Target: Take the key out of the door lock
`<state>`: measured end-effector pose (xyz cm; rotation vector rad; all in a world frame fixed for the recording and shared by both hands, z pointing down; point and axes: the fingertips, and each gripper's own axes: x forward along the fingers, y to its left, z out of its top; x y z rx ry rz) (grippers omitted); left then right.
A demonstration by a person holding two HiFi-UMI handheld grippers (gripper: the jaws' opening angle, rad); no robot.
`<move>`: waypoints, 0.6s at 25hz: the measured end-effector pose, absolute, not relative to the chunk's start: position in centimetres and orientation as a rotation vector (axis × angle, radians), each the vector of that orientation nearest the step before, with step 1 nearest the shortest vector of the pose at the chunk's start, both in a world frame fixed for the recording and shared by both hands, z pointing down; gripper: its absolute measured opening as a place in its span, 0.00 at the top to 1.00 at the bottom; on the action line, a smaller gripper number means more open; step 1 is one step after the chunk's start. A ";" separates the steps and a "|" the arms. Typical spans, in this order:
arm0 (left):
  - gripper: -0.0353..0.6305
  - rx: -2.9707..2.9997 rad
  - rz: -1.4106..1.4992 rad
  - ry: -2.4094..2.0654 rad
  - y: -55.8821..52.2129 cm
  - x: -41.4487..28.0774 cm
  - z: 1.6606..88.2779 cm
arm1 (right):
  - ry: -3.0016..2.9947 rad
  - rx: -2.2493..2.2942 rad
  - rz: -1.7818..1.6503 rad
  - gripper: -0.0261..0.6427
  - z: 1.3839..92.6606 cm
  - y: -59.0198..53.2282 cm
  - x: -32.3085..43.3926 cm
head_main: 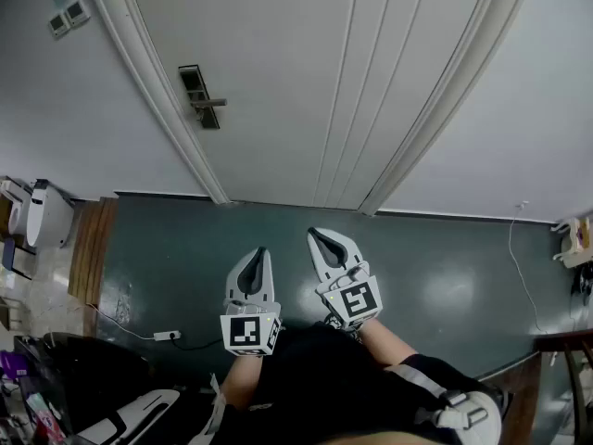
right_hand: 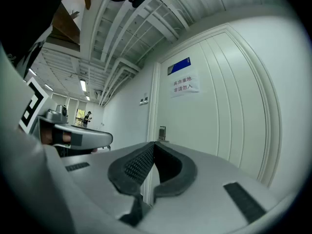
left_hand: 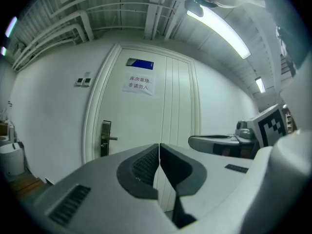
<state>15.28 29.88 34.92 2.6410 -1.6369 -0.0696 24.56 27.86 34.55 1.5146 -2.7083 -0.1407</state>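
A white door (head_main: 296, 72) stands shut ahead, with a metal lock plate and lever handle (head_main: 200, 98) on its left side. The same lock plate (left_hand: 105, 138) shows in the left gripper view, and as a small lock plate (right_hand: 162, 133) in the right gripper view. The key is too small to make out. My left gripper (head_main: 258, 251) and right gripper (head_main: 318, 235) are held side by side well back from the door, both level. Each has its jaws together with nothing between them.
A paper notice (left_hand: 140, 84) and a blue sign (left_hand: 140, 63) hang on the door. Light switches (head_main: 68, 17) sit on the wall to the left. A white bin (head_main: 44, 216) and a power strip (head_main: 166, 336) are at the left on the dark floor (head_main: 445, 276).
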 end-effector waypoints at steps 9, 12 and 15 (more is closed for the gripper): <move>0.91 2.622 -0.023 -1.597 29.4 13.6 36.6 | -2.711 1.519 -0.077 0.95 35.4 27.8 22.7; 0.91 2.630 -0.010 -1.566 29.3 12.7 36.8 | -2.713 1.529 -0.063 0.95 35.4 27.7 21.7; 0.91 2.626 0.031 -1.538 29.2 11.5 37.7 | -2.715 1.529 -0.028 0.95 35.9 27.5 20.3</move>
